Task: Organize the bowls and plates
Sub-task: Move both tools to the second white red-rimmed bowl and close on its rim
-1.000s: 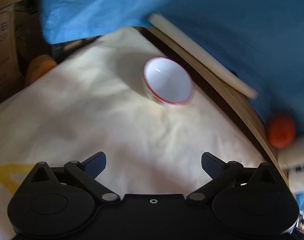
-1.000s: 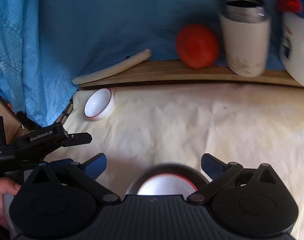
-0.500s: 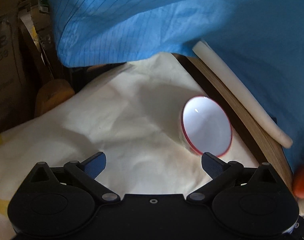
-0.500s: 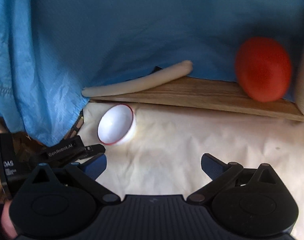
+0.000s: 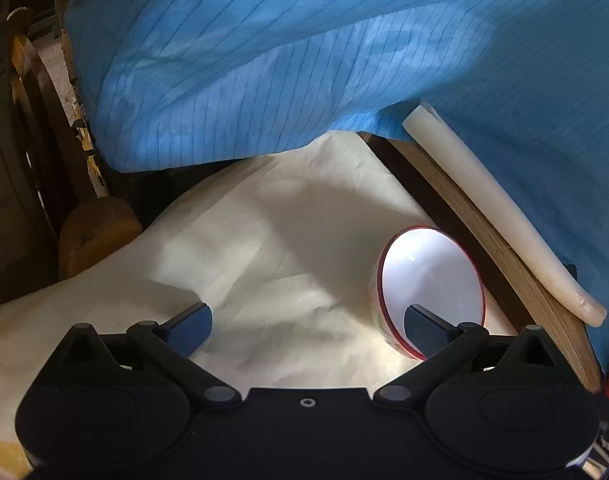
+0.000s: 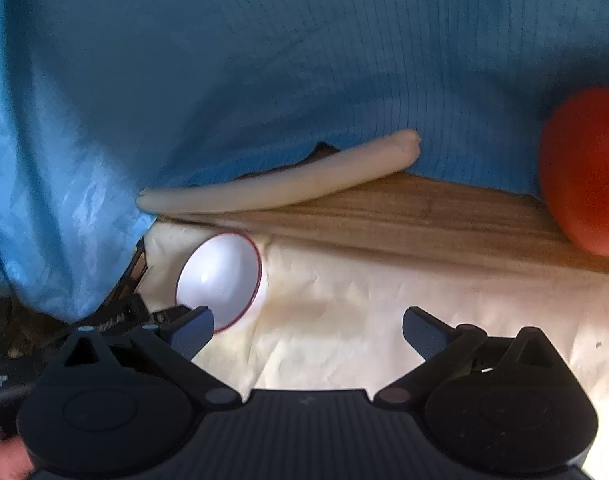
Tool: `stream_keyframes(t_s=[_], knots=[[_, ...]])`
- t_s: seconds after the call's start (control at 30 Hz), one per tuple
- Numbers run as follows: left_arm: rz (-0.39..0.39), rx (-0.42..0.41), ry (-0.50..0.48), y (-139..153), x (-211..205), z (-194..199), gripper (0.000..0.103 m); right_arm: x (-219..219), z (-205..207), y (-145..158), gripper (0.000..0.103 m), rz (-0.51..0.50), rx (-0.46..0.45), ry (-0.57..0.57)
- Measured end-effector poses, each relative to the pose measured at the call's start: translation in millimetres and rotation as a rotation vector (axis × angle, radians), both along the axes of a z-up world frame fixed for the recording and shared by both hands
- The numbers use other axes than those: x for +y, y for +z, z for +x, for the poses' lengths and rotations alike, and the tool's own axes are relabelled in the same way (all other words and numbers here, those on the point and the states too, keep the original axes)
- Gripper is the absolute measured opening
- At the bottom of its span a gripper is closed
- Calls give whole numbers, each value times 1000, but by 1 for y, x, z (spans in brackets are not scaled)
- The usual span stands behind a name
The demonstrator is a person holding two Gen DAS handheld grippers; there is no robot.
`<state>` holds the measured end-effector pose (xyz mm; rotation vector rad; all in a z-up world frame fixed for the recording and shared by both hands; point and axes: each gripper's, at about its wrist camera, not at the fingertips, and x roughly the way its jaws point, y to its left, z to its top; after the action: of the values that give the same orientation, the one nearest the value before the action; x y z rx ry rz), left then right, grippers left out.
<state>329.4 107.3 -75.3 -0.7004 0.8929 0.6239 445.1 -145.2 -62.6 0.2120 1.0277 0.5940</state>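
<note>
Bowl [image 5: 430,290] — white, red-rimmed — sits on cream paper [image 5: 272,264] just beside the wooden board [image 5: 500,272]. Left gripper [image 5: 306,322] gapes, one finger inside the rim; right gripper [image 6: 306,326] gapes empty. Closing off-centre could tip it — thin rim, slick glaze.

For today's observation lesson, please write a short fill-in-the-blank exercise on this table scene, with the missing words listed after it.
1. The white bowl has a thin rim coloured ____.
2. The cloth draped behind the bowl is coloured ____.
3. The long cream roll lies on a ledge made of ____.
4. Both the left gripper and the right gripper have their jaws ____.

Missing words: red; blue; wood; open
</note>
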Motion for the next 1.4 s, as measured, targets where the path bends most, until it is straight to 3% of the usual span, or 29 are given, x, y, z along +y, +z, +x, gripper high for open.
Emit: stream_keyframes(t_s=[0.37,0.87,0.93,1.13,1.27,1.4], knots=[[29,4,-23,-1,-5,6,102,11,4,-8,87,18,15,4],[38,-12,-50,0,-7,4,94,36,12,-13,54,35,44,58],[43,-14,-46,0,-8,3,94,40,13,-13,43,33,40,64],[46,-47,-39,1,-7,1,83,49,18,-17,28,36,33,68],[35,-67,-53,3,-5,0,67,51,17,-18,24,38,25,65],[11,-87,-63,5,-5,1,57,51,16,-18,18,33,25,71]])
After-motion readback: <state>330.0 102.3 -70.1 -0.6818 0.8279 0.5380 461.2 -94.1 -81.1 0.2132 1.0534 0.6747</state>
